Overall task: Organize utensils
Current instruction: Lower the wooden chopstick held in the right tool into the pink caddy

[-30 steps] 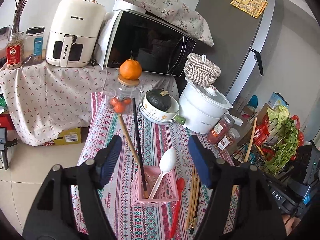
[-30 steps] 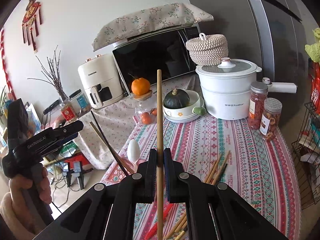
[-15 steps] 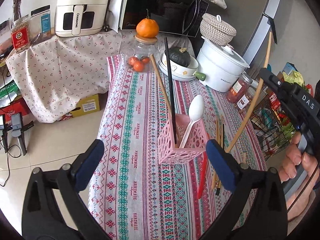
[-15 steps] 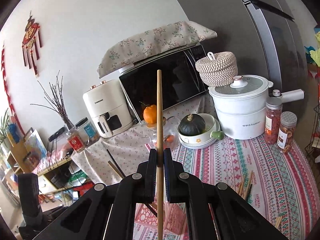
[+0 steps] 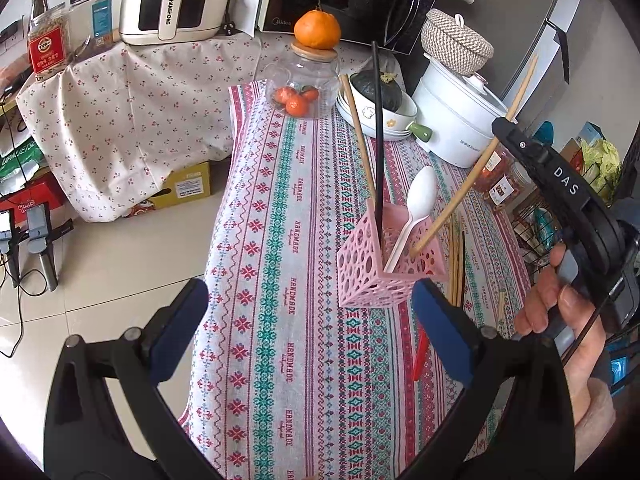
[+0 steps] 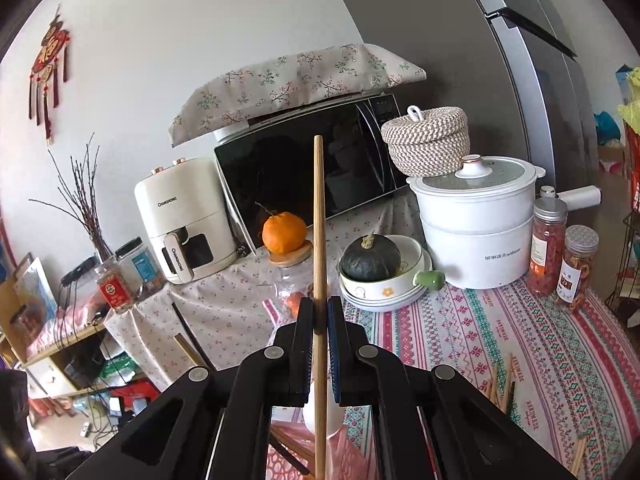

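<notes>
Nearest you, your left gripper (image 5: 308,320) had just spread its fingers wide, holding nothing, the pink holder (image 5: 390,262) just beyond on the surface (image 5: 280,240). Your right gripper (image 6: 319,316) pinched a wooden chopstick (image 5: 472,178), its long axis slanting down-left, lower tip right at the holder's right rim.

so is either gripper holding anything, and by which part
The right gripper is shut on a wooden chopstick, clamped partway along its shaft. The left gripper is open and holds nothing.
</notes>
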Demonstrator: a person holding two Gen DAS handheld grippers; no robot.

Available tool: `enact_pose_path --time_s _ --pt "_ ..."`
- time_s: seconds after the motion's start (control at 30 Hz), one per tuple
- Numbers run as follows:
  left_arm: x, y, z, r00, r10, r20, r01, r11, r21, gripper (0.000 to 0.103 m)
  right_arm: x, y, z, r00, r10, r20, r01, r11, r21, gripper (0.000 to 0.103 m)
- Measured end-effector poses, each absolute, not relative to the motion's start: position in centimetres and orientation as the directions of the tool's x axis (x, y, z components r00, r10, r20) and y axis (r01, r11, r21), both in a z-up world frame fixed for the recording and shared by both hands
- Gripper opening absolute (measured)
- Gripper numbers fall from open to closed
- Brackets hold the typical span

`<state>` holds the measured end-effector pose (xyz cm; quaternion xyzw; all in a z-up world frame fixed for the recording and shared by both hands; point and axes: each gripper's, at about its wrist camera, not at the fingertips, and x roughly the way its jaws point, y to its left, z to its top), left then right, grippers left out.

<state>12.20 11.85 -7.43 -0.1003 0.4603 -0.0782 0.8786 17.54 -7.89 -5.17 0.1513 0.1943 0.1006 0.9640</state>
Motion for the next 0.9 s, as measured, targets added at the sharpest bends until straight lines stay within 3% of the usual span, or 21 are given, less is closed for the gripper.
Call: enact_pose_path --time_s 0.2,0.27,0.33,0.6,0.9 --pt "12.1 11.6 -7.3 0.57 -0.225 -0.791 0.048 0.969 -0.241 0.101 17.3 -7.1 -6.8 0.878 0.262 -0.401 -0.148 0.945 0.292 0.009" --pt "12.0 11.4 -7.3 0.57 -0.224 -0.79 0.05 0.97 -0.239 0.101 17.1 -7.4 -6.7 0.867 0.28 -0.412 -0.16 0.94 0.302 0.016" --pt "11.9 11.1 -7.2 0.569 -0.226 -0.791 0.055 0.97 -0.238 0.101 16.7 -7.8 -6.1 0.86 0.294 -0.417 -0.171 0.936 0.306 0.034" --pt "11.3 8.7 -6.9 0.563 -0.248 -0.788 0.107 0.968 -0.229 0.101 14.7 -11.8 -3.8 0.845 0.274 -0.459 -0.136 0.94 0.312 0.08" --pt "10.3 4.5 -7.2 0.534 -0.267 -0.802 0.183 0.963 -0.199 0.101 13.2 -18.5 -5.1 0.765 0.179 -0.619 0.019 0.954 0.299 0.098"
